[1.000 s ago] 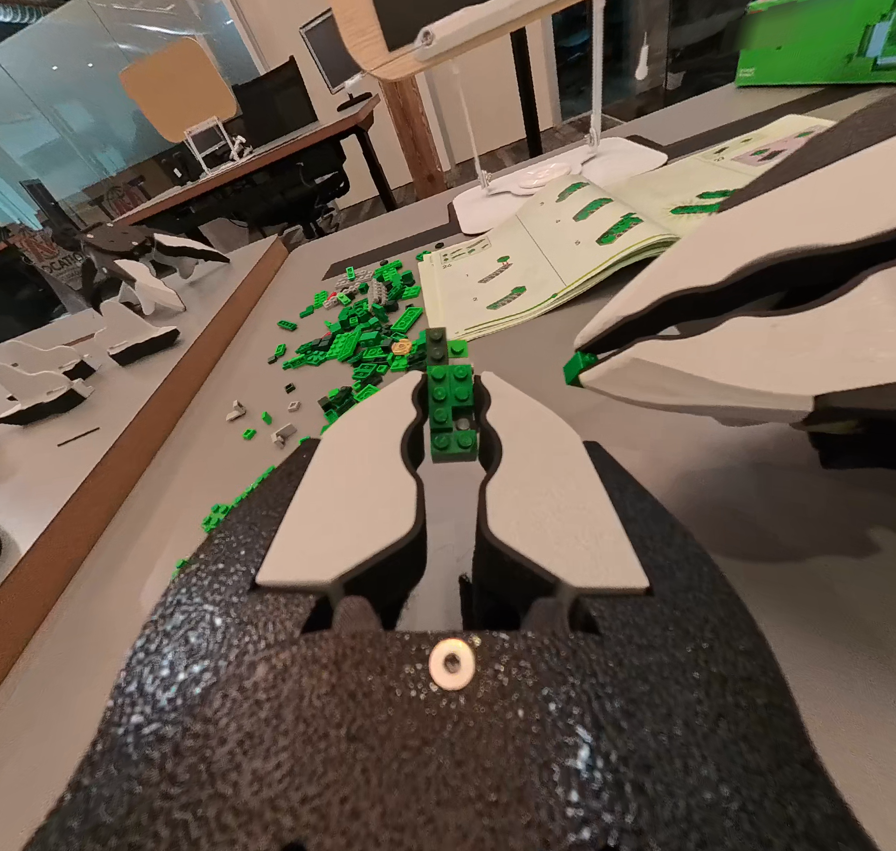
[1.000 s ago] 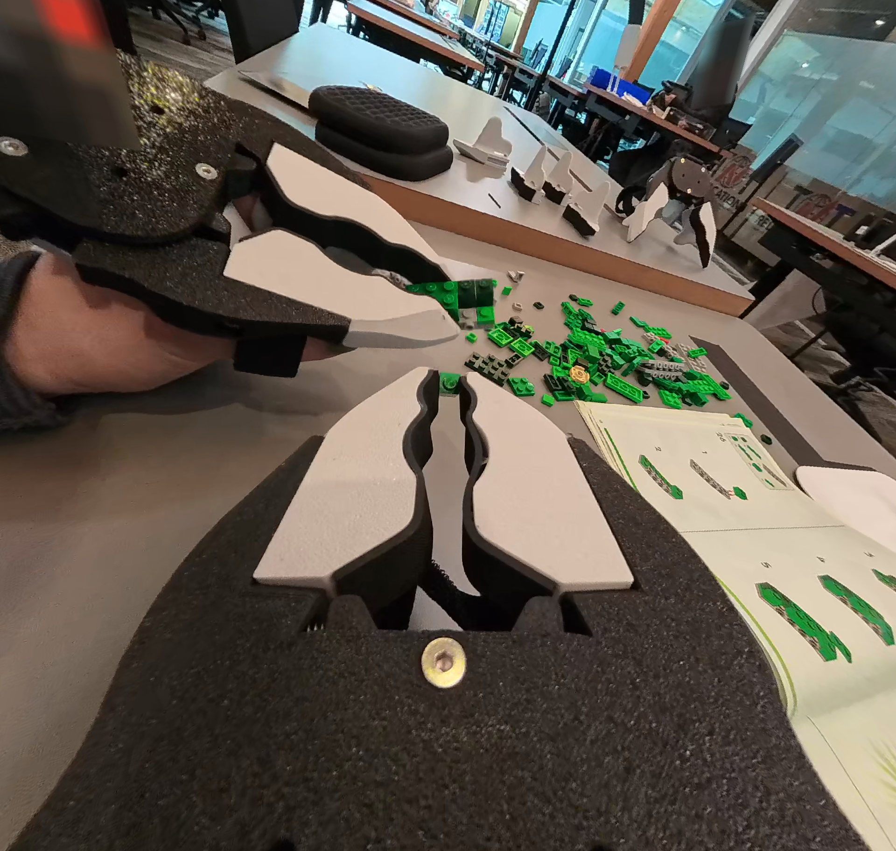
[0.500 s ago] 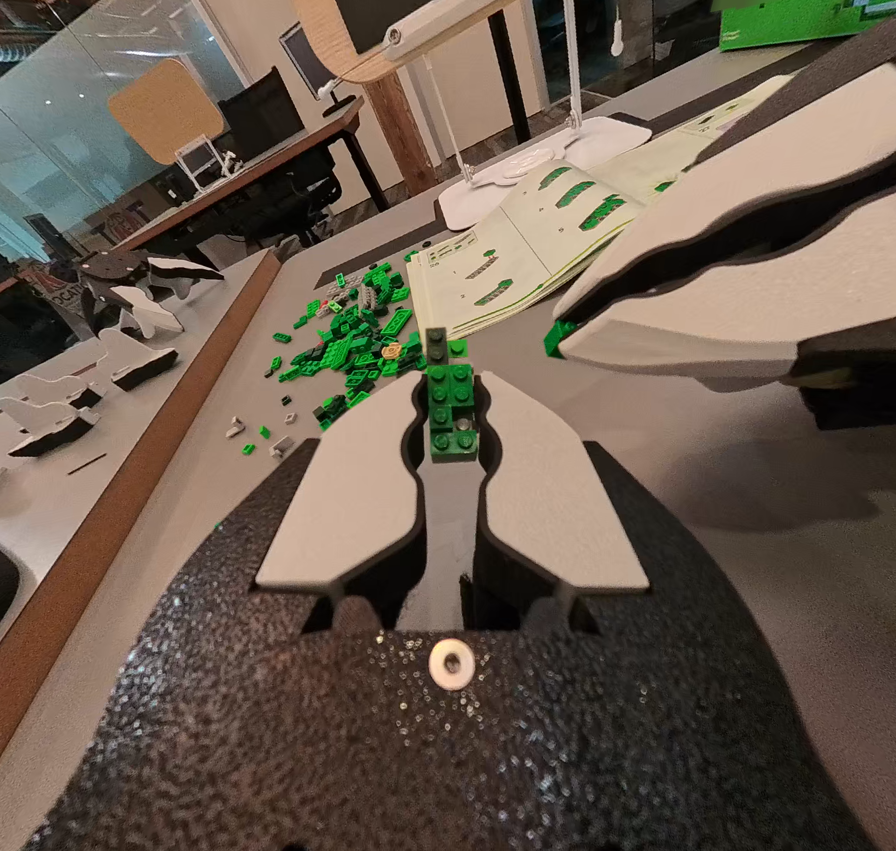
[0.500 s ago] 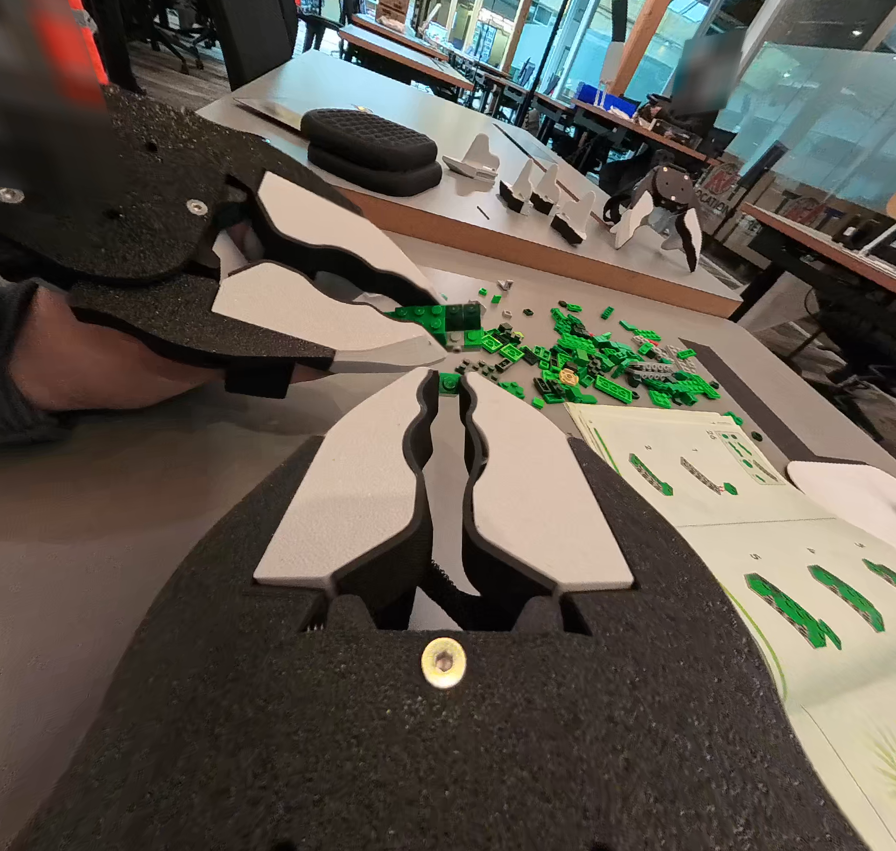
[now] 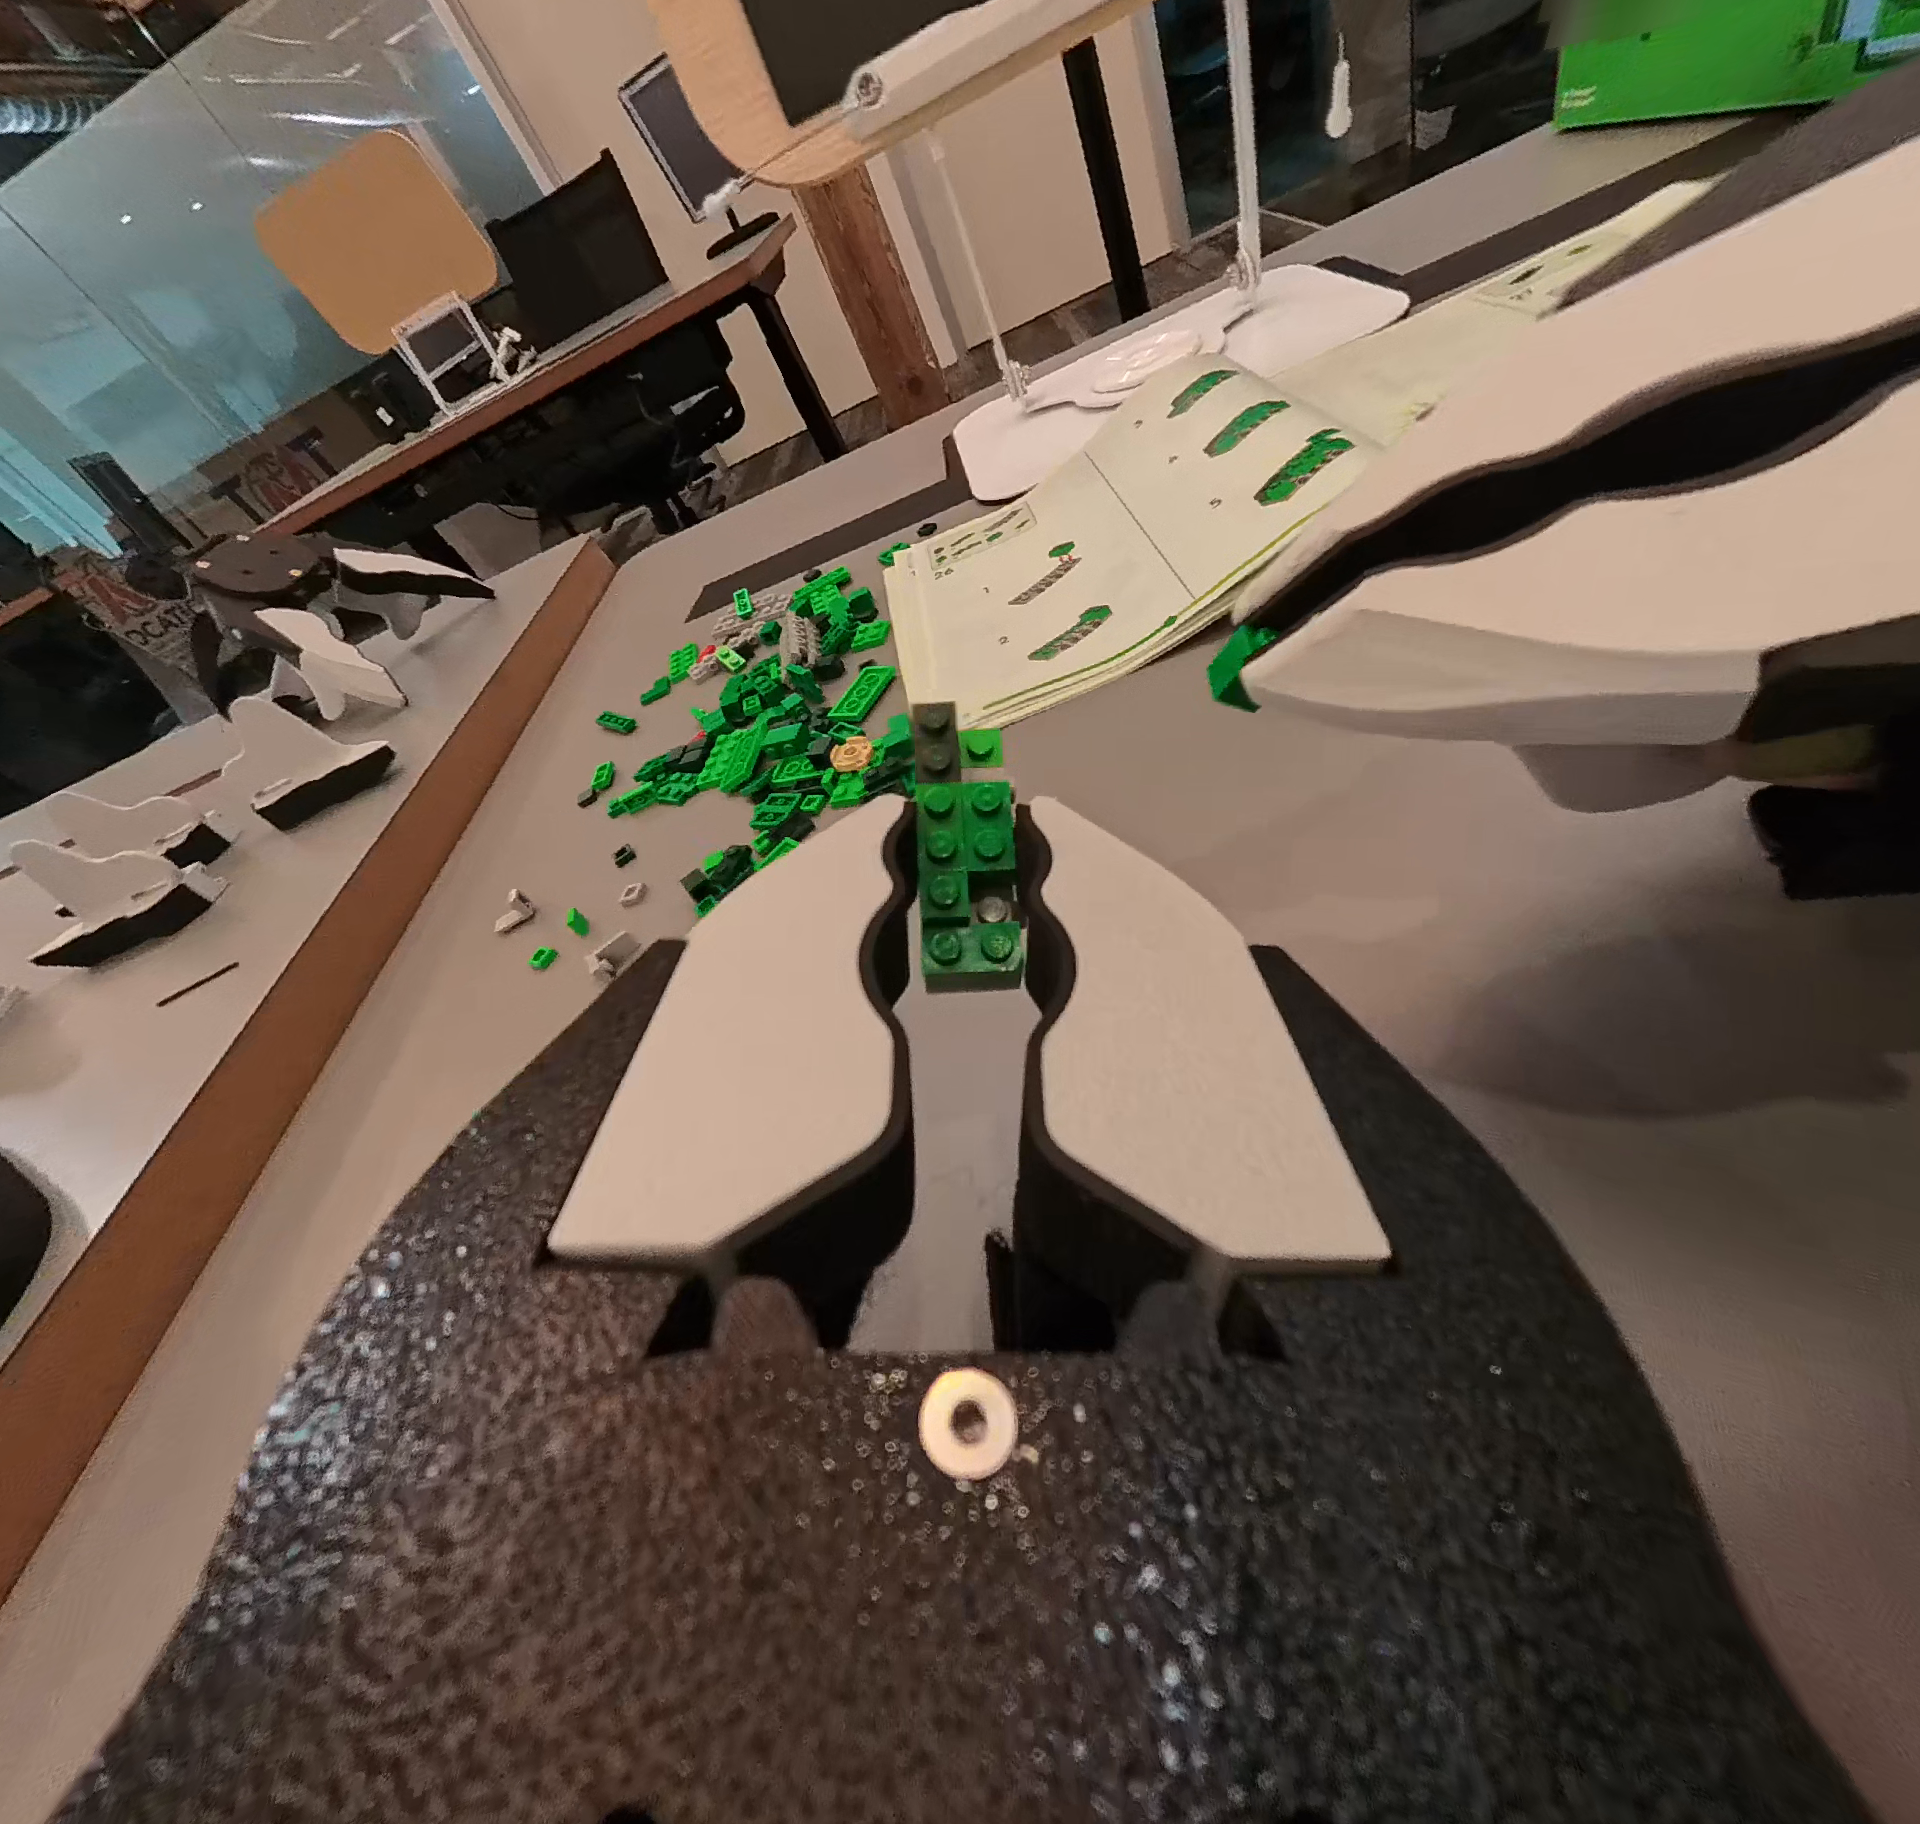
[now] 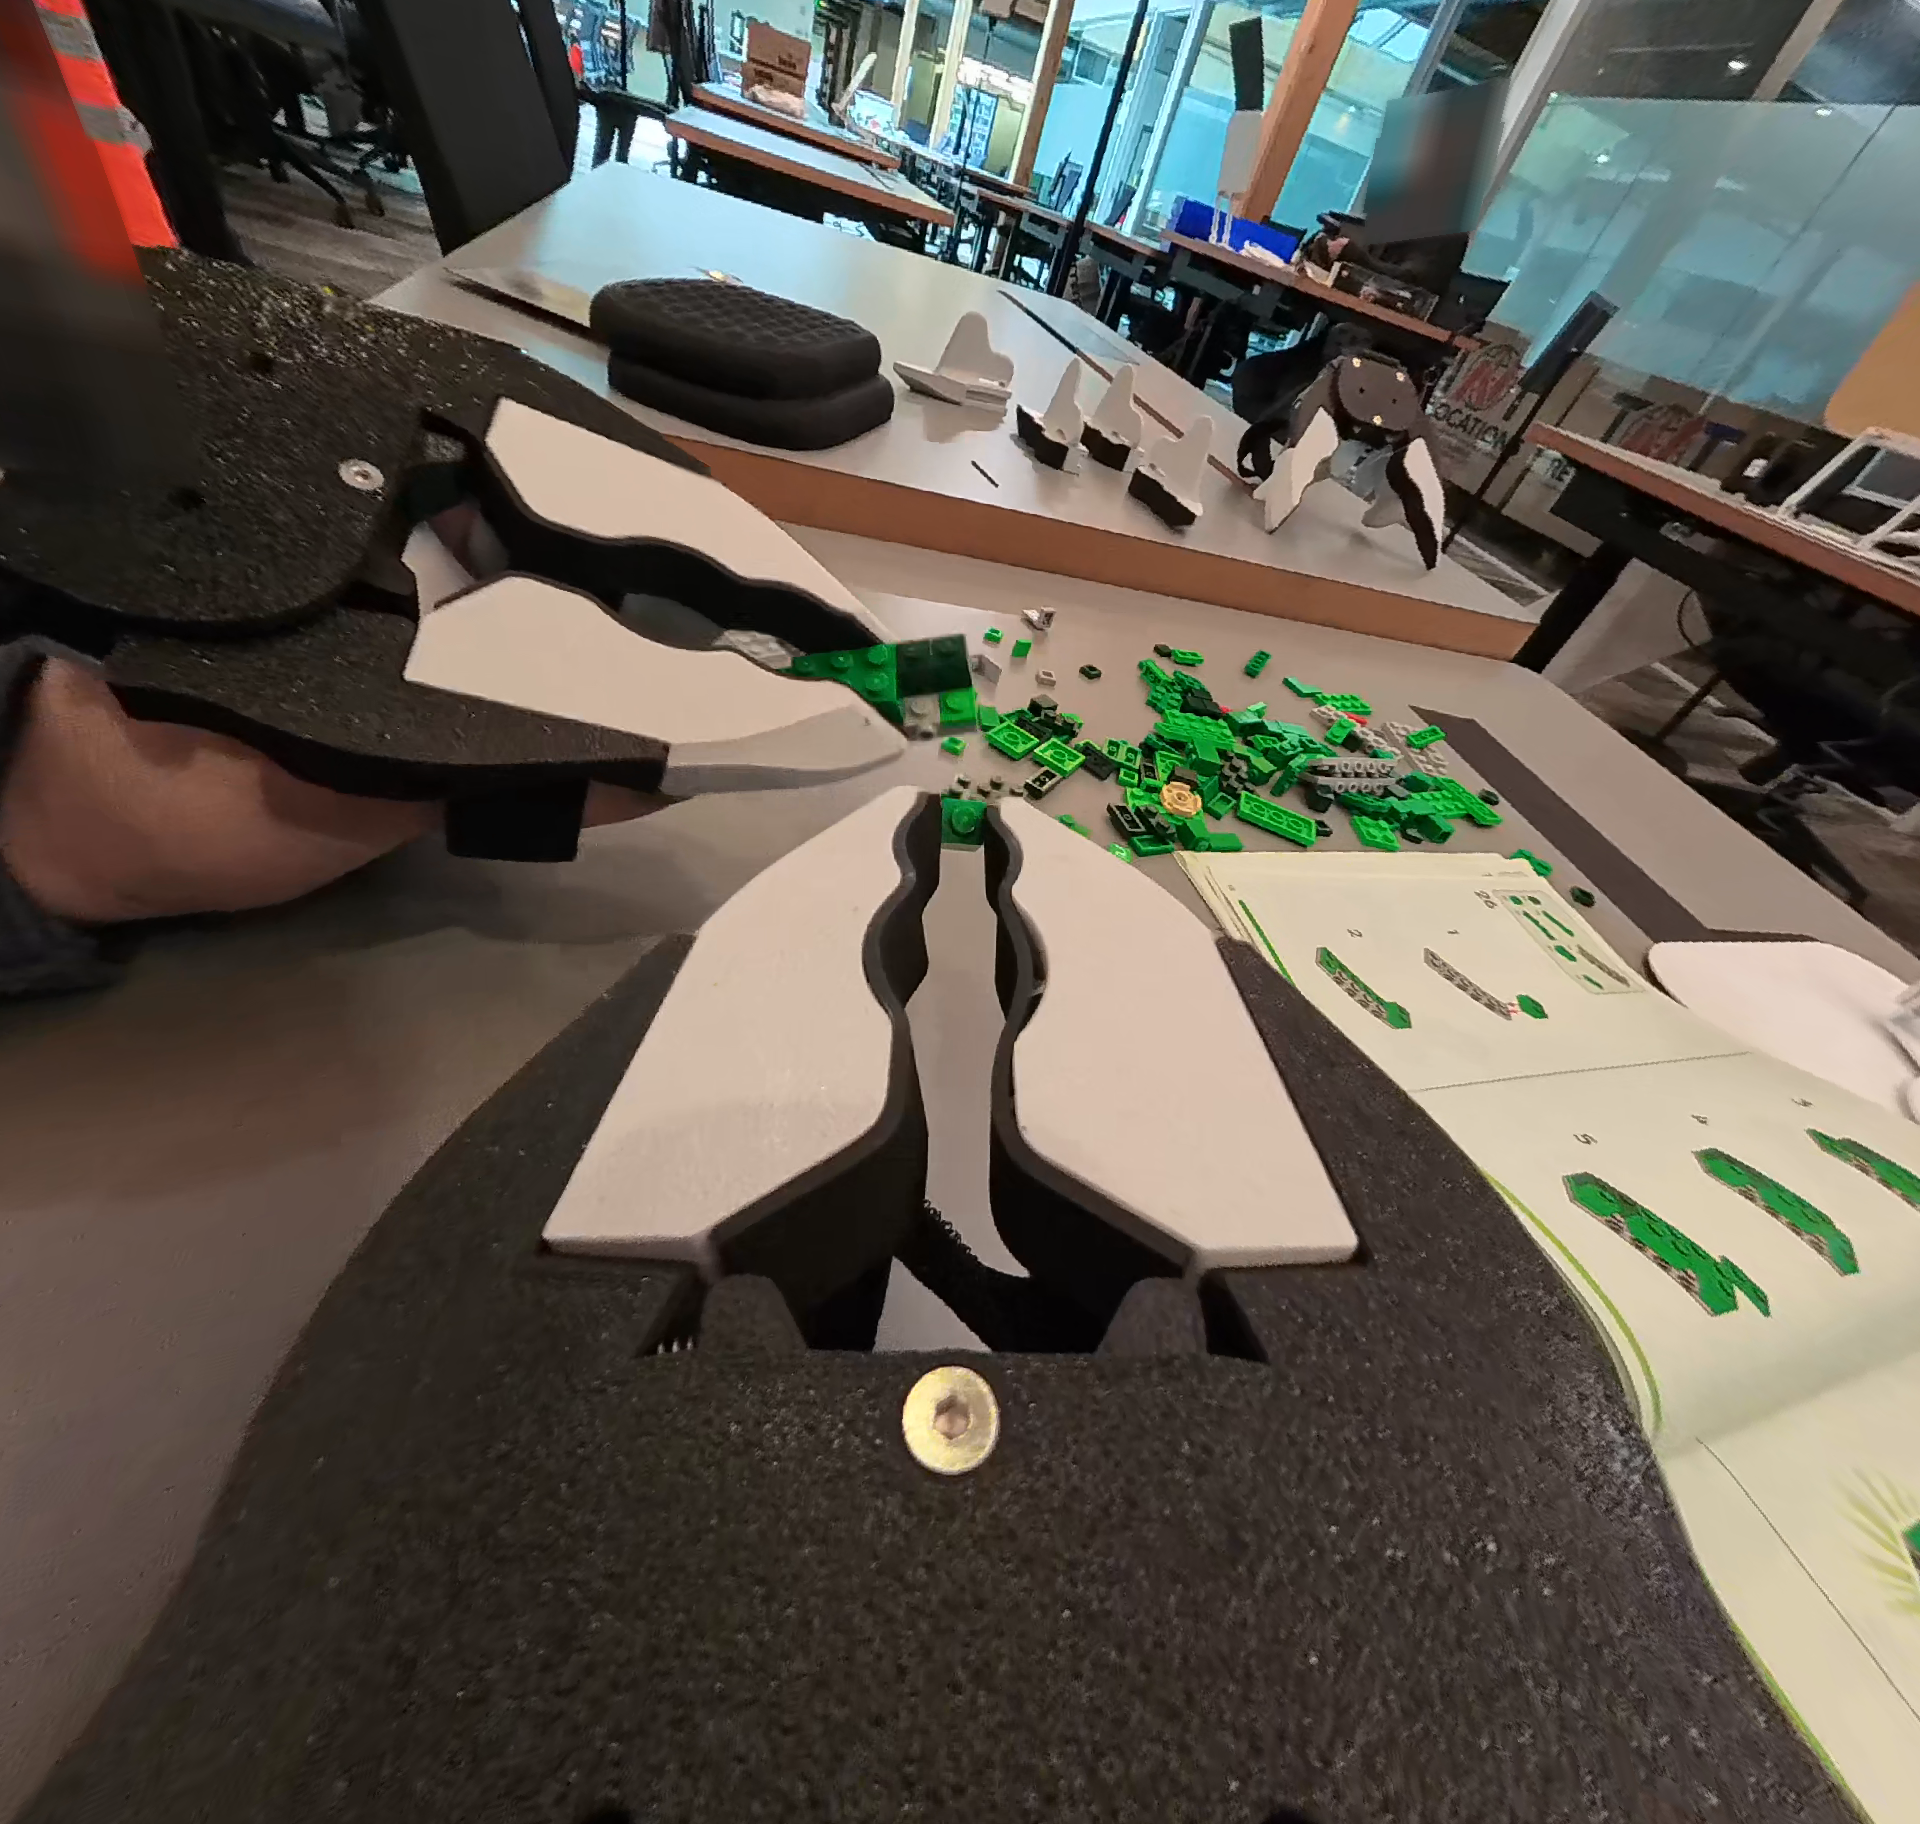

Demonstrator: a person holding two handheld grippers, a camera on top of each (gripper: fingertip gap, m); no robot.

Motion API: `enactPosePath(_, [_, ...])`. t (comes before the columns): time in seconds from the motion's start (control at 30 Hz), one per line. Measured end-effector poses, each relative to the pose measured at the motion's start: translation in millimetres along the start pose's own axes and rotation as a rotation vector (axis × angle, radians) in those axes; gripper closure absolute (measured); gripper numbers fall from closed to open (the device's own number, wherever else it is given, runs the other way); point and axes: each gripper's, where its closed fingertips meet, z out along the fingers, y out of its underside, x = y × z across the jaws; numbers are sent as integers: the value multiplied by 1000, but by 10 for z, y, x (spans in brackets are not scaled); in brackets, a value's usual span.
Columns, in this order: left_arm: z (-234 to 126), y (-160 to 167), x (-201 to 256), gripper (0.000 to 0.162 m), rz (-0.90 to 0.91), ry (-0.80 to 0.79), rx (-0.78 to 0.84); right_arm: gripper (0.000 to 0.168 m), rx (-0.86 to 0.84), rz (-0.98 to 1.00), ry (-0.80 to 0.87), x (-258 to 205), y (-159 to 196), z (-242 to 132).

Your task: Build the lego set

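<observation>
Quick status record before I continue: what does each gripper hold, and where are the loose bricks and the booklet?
left gripper: shut on green plate assembly
right gripper: shut on small green piece
gap: the two held parts are apart
loose bricks: heaped on grey table, beyond both grippers
instruction booklet: open, beside the heap

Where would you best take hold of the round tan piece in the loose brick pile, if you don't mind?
Take the round tan piece across its rim, coming straight down from above. It lies flat atop the brick pile, crowded by green plates, so a side approach would likely snag them.
</observation>
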Motion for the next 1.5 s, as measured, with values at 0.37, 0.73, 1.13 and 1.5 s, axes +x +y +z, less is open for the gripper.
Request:
enactPosePath(0.37, [-28, -51, -27, 145, -78, 29, 52, 161, -3, -45, 29, 49, -23, -18])
enactPosePath(0.73, [-135, -204, -50, 145, -198, 105, 189, 161, -66, -228, 148, 122, 66, 3])
enactPosePath(1.13, [-121, -239, -46, 145, -162, 80, 210, 161, -28, -215, 99, 85, 34, -70])
enactPosePath(1.5, [-93, -190, -60, 145, -73, 11, 158, 161, -1, -173, 85, 103, -2, -112])
